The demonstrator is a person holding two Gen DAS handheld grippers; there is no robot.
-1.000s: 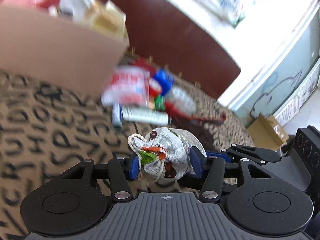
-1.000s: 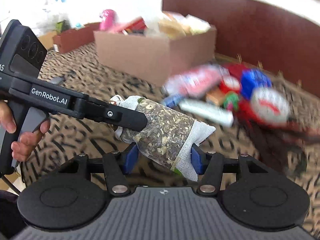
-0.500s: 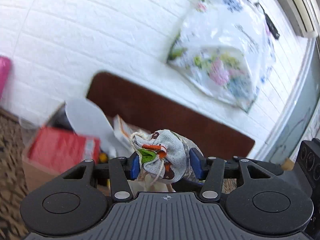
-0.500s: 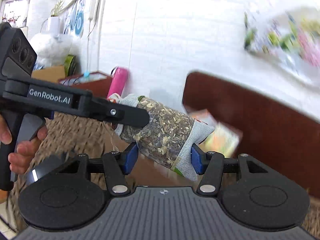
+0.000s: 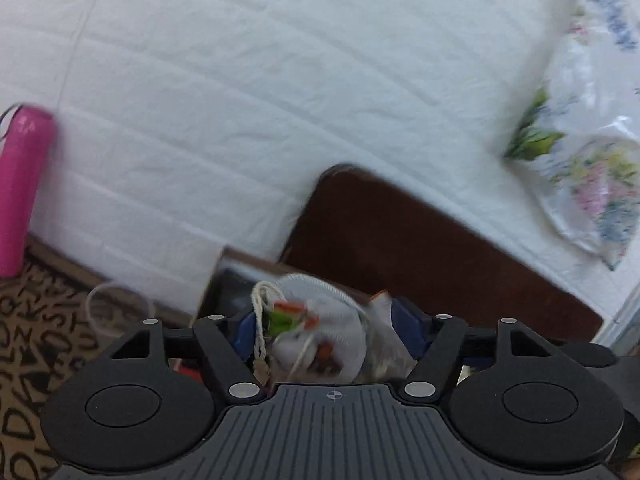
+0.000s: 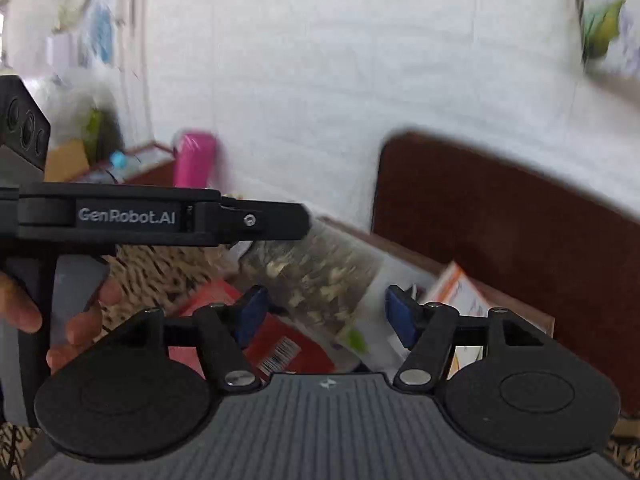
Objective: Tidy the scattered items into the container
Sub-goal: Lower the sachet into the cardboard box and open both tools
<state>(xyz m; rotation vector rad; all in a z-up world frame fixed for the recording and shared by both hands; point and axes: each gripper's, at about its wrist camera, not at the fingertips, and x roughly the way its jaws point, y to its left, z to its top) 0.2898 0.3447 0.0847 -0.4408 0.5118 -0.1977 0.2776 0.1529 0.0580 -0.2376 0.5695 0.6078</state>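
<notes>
A white mesh pouch of dried herbs with a drawstring lies between both grippers, over the open cardboard box. In the left wrist view the left gripper has opened, with gaps beside the pouch. In the right wrist view the right gripper has also opened, and the pouch is blurred and sits lower between its blue pads. The left gripper's finger crosses above the pouch. A red packet and an orange-white carton lie in the box.
A pink bottle stands at the left by the white brick wall. A dark brown headboard rises behind the box. The letter-patterned cloth covers the surface. A floral plastic bag hangs at the right.
Both grippers carried the pouch from the pile of items up over the box. Both sets of jaws have now widened and the pouch is slipping down between them.
</notes>
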